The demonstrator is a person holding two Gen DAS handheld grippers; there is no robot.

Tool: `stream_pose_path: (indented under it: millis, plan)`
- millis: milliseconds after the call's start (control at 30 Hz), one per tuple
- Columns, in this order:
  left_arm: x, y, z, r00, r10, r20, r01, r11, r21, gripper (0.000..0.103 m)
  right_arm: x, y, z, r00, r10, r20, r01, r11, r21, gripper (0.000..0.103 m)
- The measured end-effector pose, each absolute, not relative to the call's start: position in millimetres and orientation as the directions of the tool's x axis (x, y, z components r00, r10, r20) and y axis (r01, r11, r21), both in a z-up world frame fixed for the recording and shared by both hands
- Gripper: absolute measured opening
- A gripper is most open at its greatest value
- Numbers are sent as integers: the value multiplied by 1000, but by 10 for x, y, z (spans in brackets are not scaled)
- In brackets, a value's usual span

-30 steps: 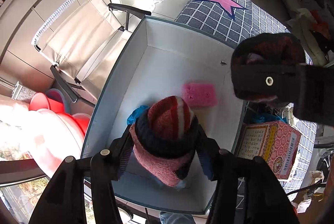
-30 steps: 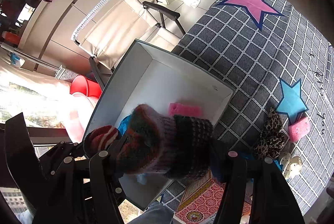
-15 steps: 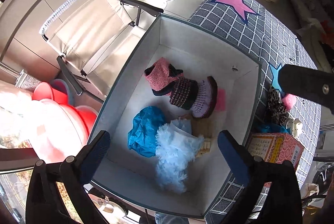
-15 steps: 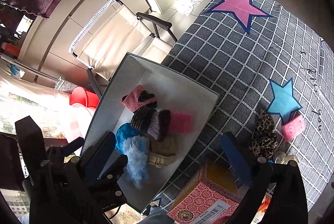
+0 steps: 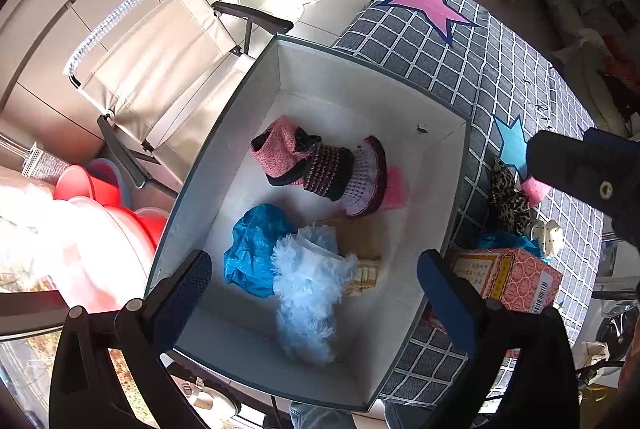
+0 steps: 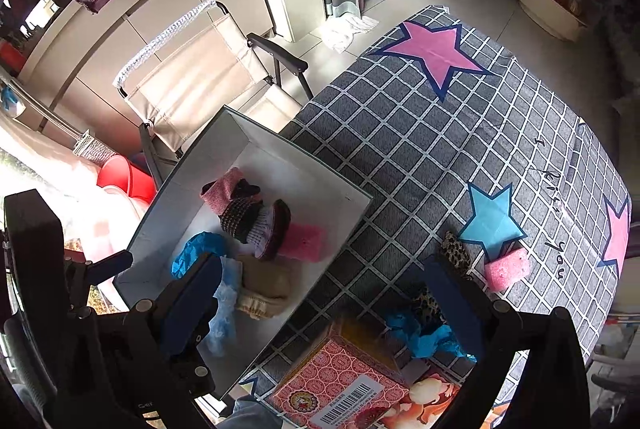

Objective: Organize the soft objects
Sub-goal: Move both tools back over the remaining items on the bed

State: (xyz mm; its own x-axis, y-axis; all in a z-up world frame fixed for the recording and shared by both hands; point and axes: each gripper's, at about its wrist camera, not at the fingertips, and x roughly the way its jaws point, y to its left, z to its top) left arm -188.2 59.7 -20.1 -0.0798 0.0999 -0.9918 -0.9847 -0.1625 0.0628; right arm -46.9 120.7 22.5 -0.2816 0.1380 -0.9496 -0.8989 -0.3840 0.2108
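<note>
Now, the scene in labelled lines:

Left tongs [image 5: 314,279]: spread wide and holding nothing, hovering over the near end of the white box [image 5: 448,225], bottom centre of the left wrist view.

Right tongs [image 6: 324,293]: likewise wide apart and empty, straddling the box's right wall and the grid-patterned counter [image 6: 400,149], lower centre of the right wrist view.

Already in the box: knitted hats [image 5: 320,167], a pink sponge in the box [image 6: 304,241], a blue cloth [image 5: 252,245], a fluffy light-blue piece [image 5: 312,293], a tan item [image 6: 264,281].

Left to gather: a leopard-print cloth [image 6: 454,251], a loose pink sponge [image 6: 507,269] and a crumpled blue bag [image 6: 424,337], all on the counter at lower right of the right wrist view, outside the box.

Key relation: the leopard-print cloth lies just beyond the right tongs' right finger [image 6: 452,293], partly hidden behind it; the loose pink sponge sits further right of that, below the blue star.

Long axis: the leopard-print cloth runs roughly top to bottom of the frame, along the finger; the loose sponge lies nearly level, slightly tilted.

Nearer side: the right tongs, judging by position; the left sit over the box, well apart from these items.

Likely need: a shift rightward before closing.
</note>
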Motion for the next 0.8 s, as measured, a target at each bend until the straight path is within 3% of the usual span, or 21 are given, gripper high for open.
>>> stream_pose_path:
  millis: [367,800]
  plan:
    - [-1515,743,-79,-58,108,-992,-995,-83,49,103,16,1242,209,-268,161,-950,-930,-301,211,102]
    - [-876,1007,-93,6,76,-997,-998,65,-1,103,1681,1206,-553,-173,40,-984,-976,124,177,102]
